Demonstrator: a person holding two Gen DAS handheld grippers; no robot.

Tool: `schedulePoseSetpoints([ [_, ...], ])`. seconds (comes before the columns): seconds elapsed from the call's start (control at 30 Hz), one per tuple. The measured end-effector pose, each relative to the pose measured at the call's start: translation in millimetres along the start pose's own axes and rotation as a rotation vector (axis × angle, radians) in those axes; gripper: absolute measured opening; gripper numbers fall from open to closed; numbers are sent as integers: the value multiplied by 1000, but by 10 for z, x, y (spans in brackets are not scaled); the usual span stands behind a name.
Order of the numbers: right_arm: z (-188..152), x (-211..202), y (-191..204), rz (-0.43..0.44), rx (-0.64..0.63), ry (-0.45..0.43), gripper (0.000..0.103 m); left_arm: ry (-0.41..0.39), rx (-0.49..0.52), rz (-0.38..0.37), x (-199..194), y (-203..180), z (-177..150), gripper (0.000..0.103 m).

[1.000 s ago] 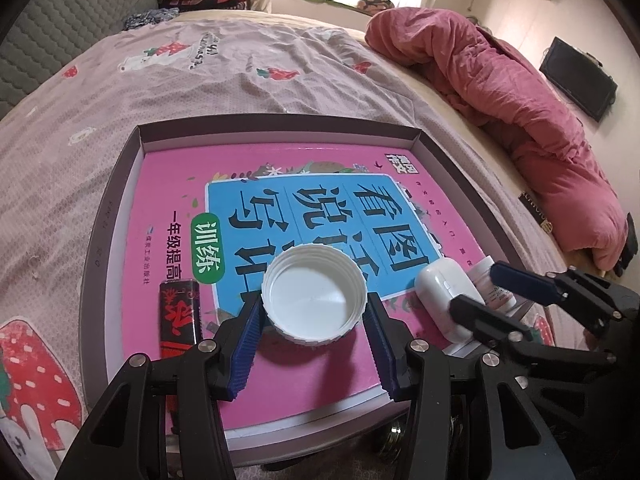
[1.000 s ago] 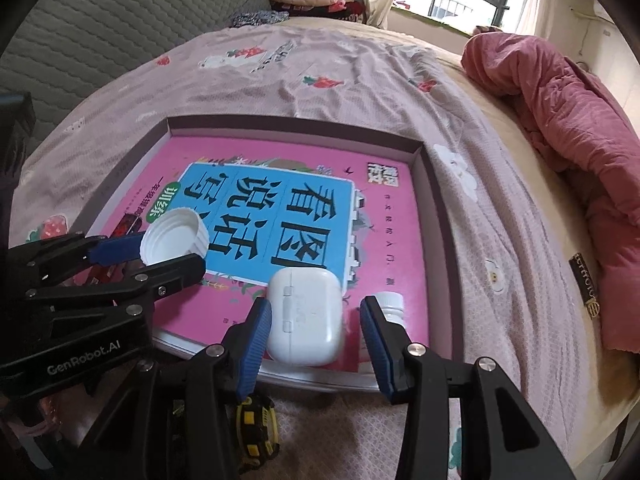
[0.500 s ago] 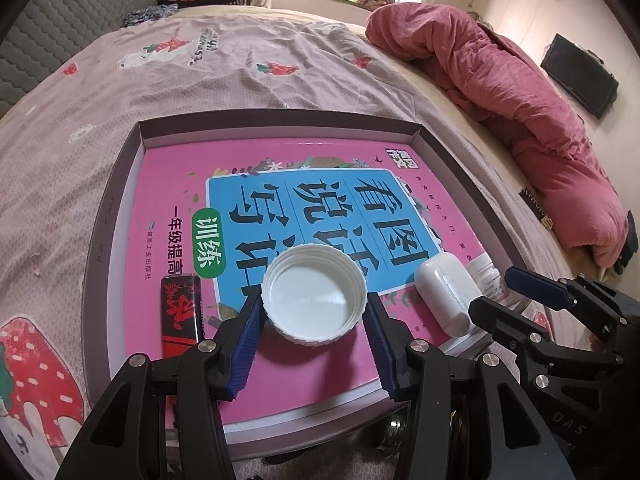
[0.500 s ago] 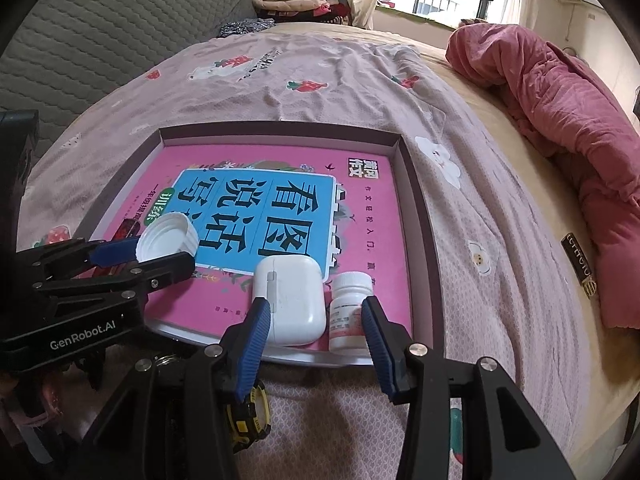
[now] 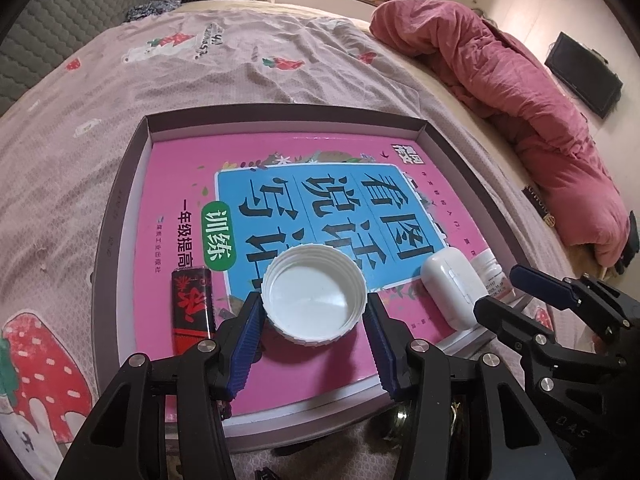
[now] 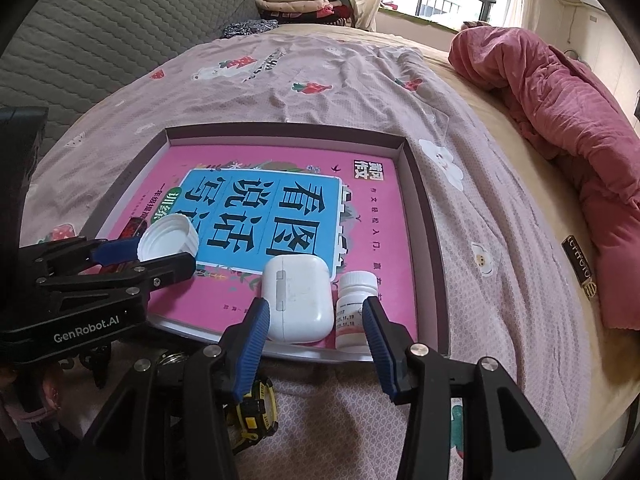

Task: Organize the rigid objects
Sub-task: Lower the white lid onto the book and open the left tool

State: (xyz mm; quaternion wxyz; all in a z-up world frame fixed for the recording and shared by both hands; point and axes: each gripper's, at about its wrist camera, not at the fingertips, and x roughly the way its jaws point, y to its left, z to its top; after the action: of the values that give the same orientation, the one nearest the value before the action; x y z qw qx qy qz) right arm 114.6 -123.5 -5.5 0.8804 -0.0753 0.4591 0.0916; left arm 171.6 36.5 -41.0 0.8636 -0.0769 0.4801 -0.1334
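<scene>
The left tool (image 5: 314, 330) grips the white lid (image 5: 314, 294), which sits upturned on the pink book (image 5: 280, 184) in the tray (image 5: 120, 208). Further right, the right tool (image 6: 316, 326) stands released; its blue pads seem just clear of the earbud case (image 6: 296, 300), whose long axis runs along the tool, pill bottle (image 6: 354, 304) beside it.

I read "GenRobot.AI" in white on the left tool (image 6: 158, 256) body. The pink book (image 5: 280, 208) cover carries large Chinese characters, 看图说话写话, with 训练 in a green oval. The pill bottle (image 6: 354, 308) label shows what looks like a date, too small to confirm.
</scene>
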Motion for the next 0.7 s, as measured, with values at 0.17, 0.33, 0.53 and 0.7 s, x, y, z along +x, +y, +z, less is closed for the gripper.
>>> schedulePoseSetpoints([
  [0.17, 3, -13, 7, -1, 3, -4, 48, 3, 5, -6, -12, 4, -15, 53],
  [0.33, 12, -30, 17, 0, 0, -10, 48, 3, -6, -18, -22, 22, -19, 53],
  [0.53, 16, -47, 30, -5, -4, -19, 52, -5, -5, -15, -40, 25, -20, 54],
  [0.7, 15, -59, 14, -11, 2, -23, 54, -13, -2, -25, -67, 21, -9, 55],
])
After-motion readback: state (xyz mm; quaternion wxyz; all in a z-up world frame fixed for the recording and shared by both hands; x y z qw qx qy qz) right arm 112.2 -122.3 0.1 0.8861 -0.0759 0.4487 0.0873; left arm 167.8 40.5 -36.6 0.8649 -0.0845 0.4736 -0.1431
